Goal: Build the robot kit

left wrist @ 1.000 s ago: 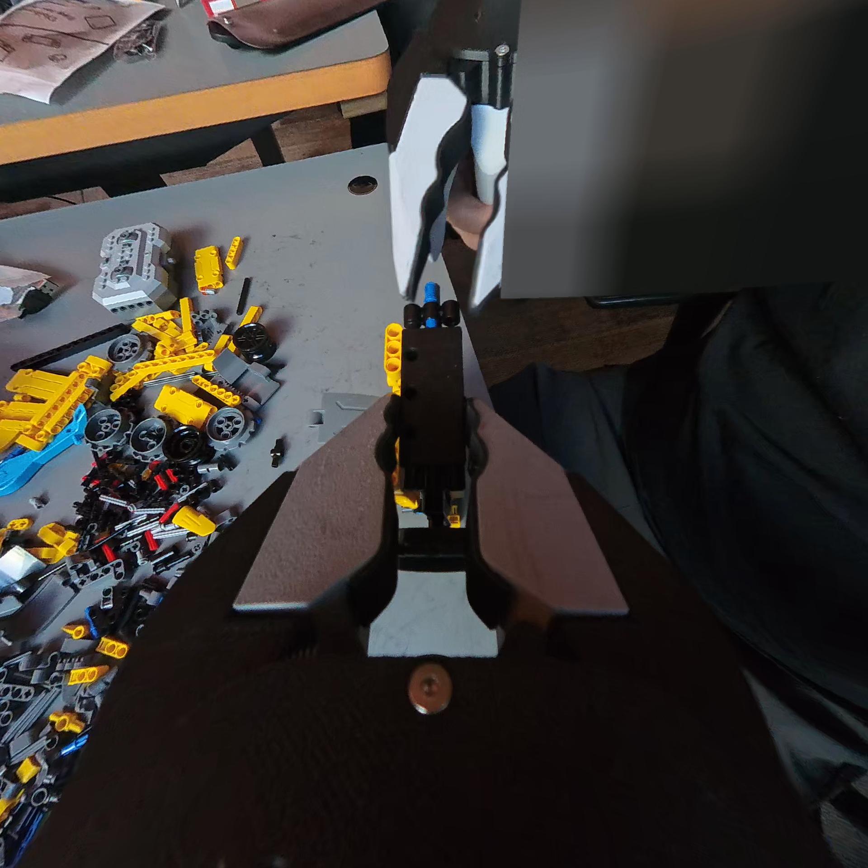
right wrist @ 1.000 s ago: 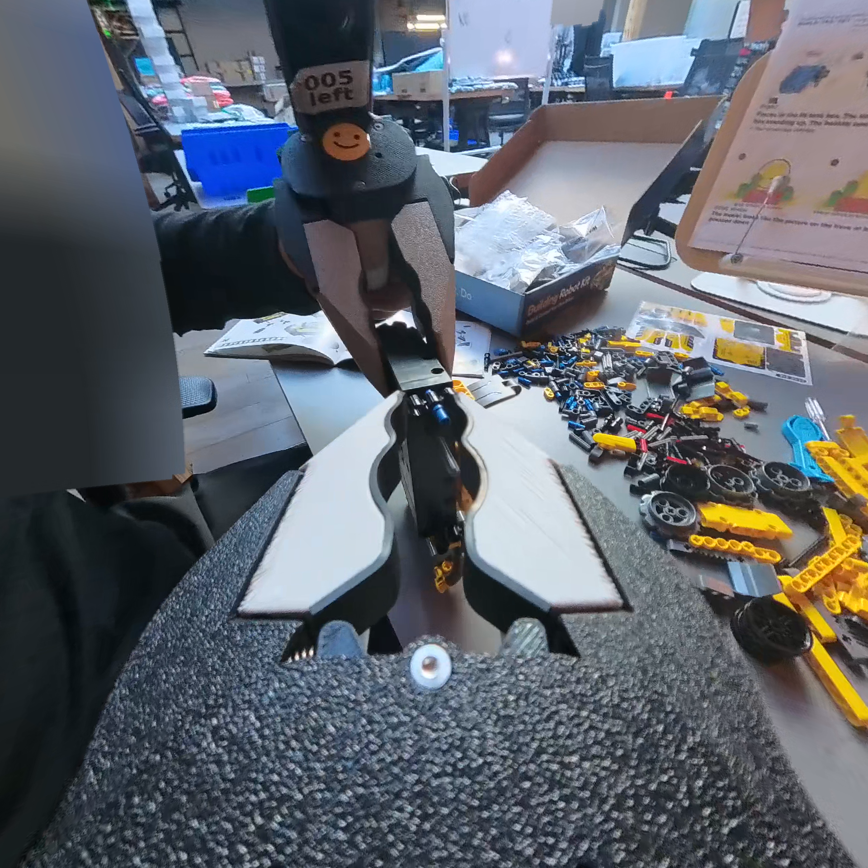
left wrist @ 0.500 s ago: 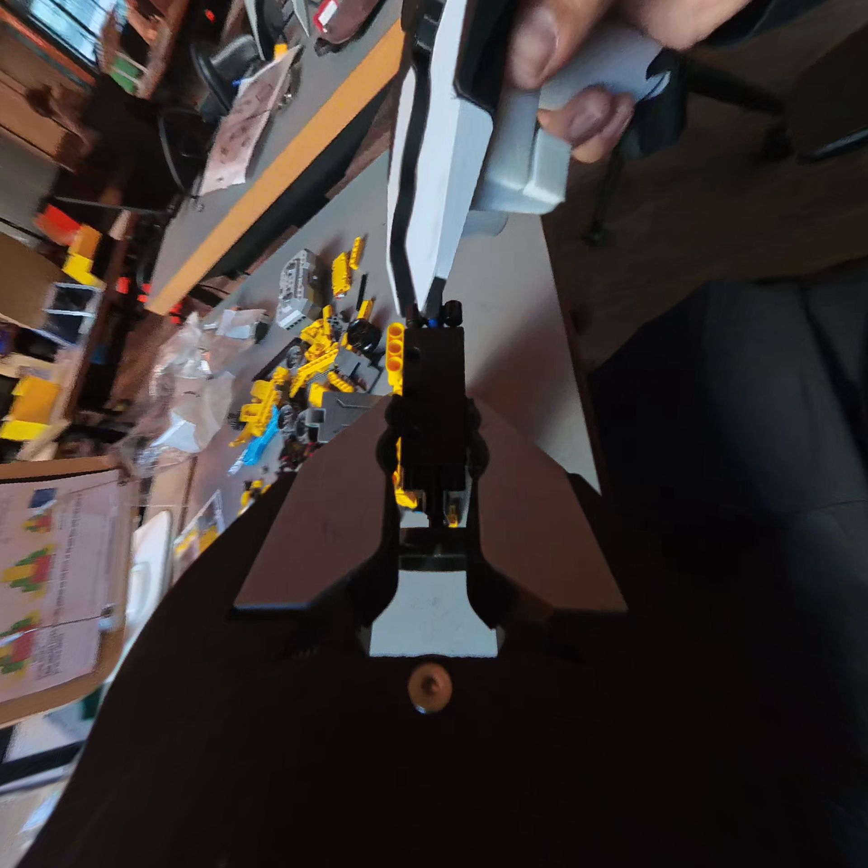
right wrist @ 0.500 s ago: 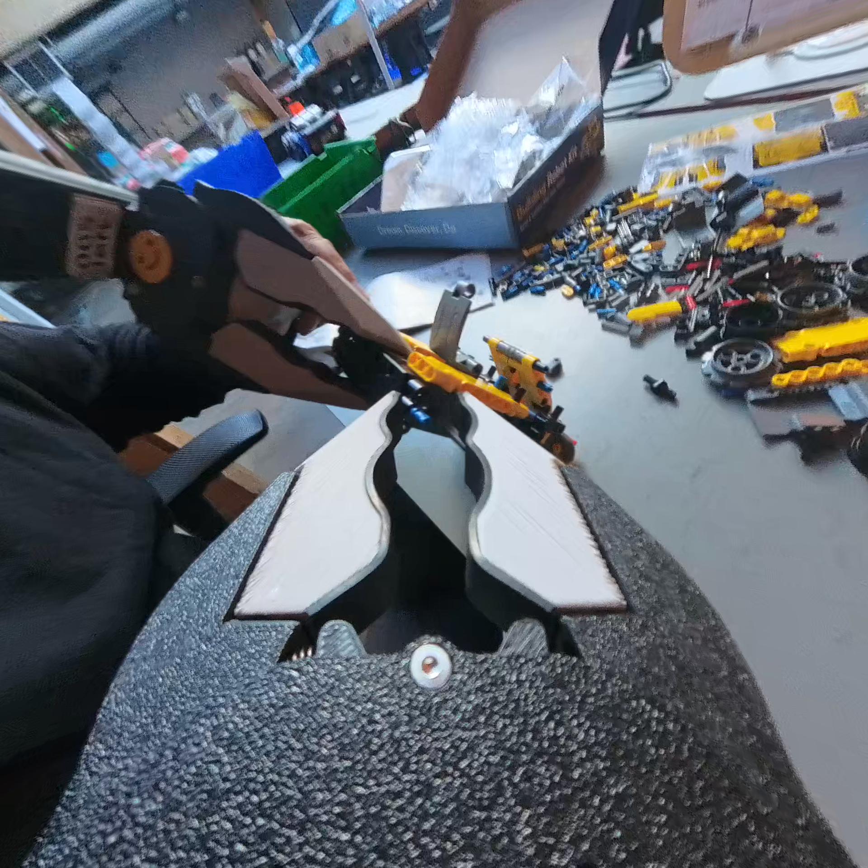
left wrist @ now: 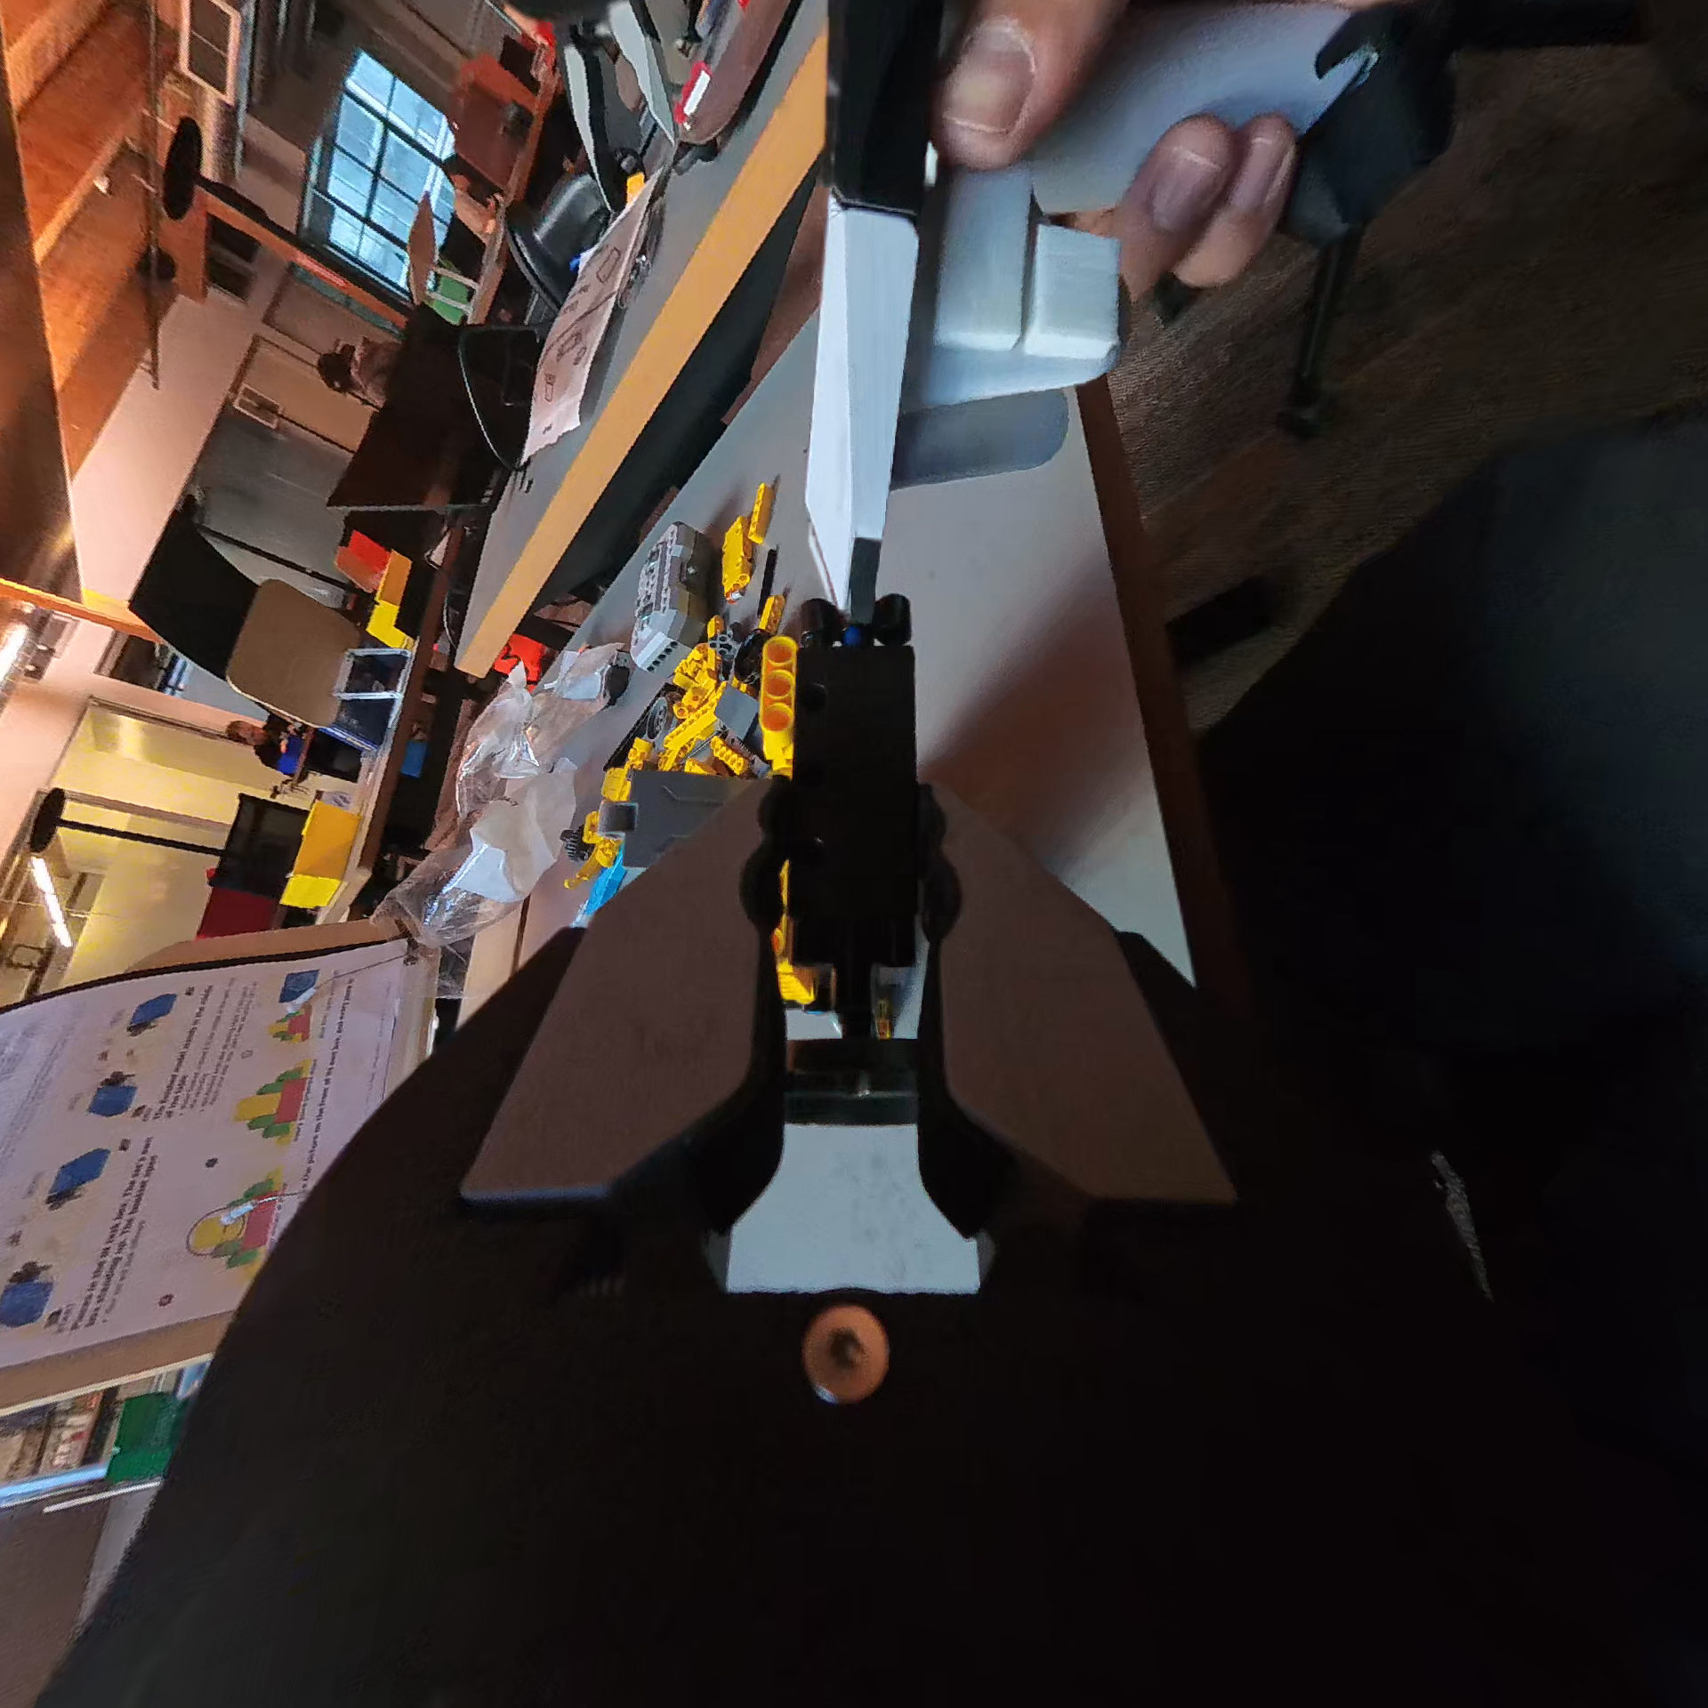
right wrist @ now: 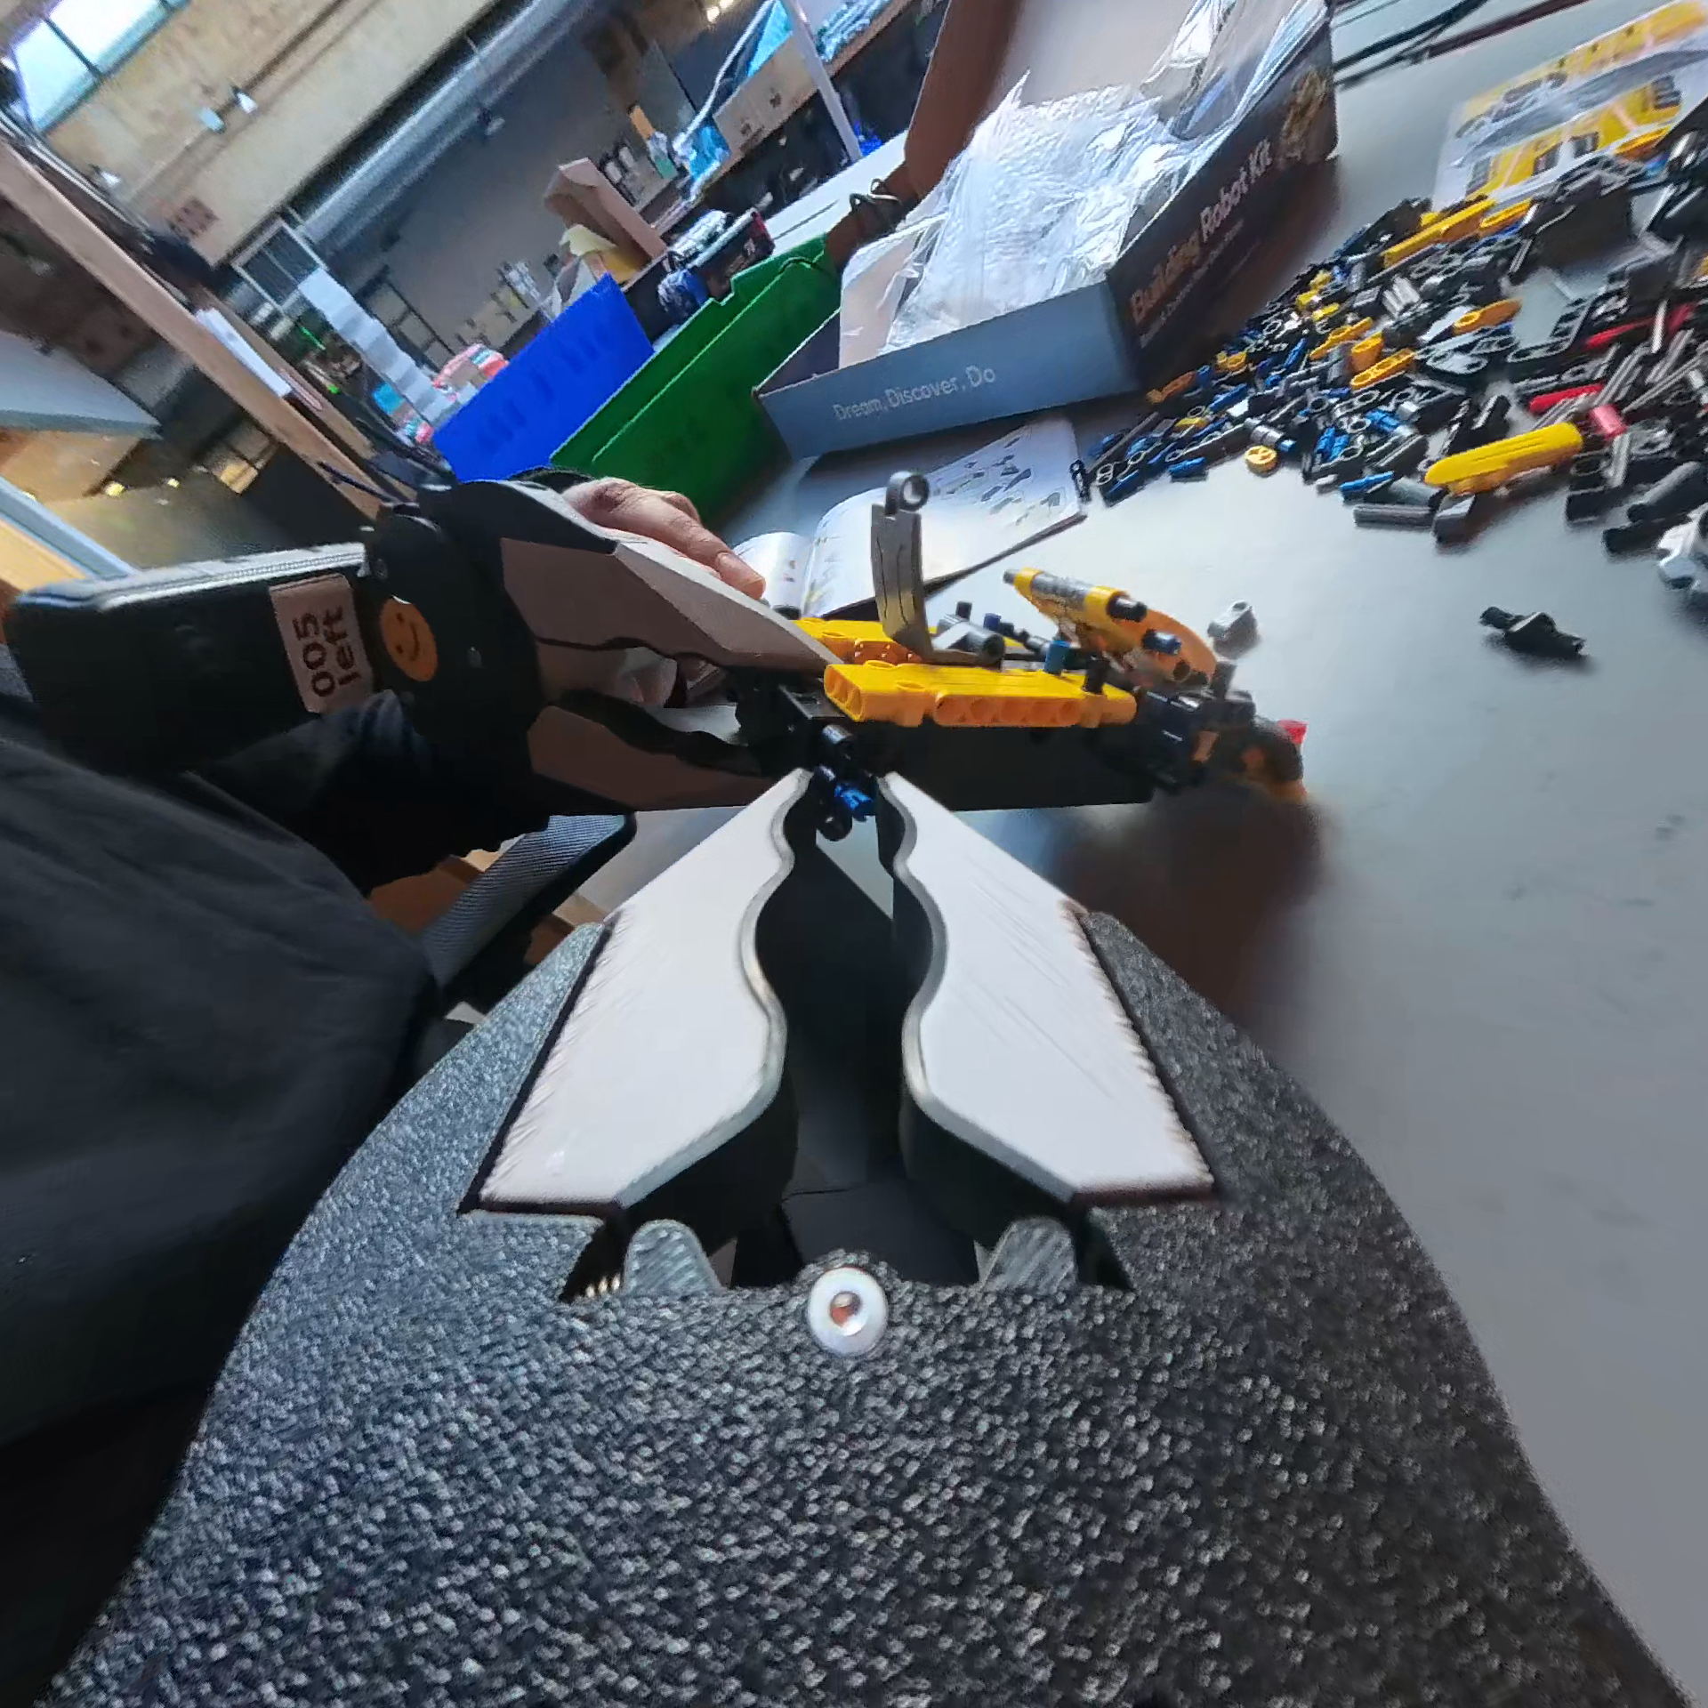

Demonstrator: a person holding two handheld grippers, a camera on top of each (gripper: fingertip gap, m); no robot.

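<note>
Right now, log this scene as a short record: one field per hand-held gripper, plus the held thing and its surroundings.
left hand-held gripper: shut on the black and yellow plastic brick model, gripping its black end
right hand-held gripper: tips at a small blue pin on that model's underside; contact unclear
model position: held out level above the dark grey table
surroundings: loose yellow, black and blue brick parts, open cardboard kit box, open instruction booklet

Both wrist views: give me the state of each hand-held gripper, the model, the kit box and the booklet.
left hand-held gripper: shut on the black-and-yellow model.
right hand-held gripper: narrowly open, tips around the blue pin.
black-and-yellow model: part-built, held level above the table.
kit box: open, plastic bags inside.
instruction booklet: open, flat.
</note>
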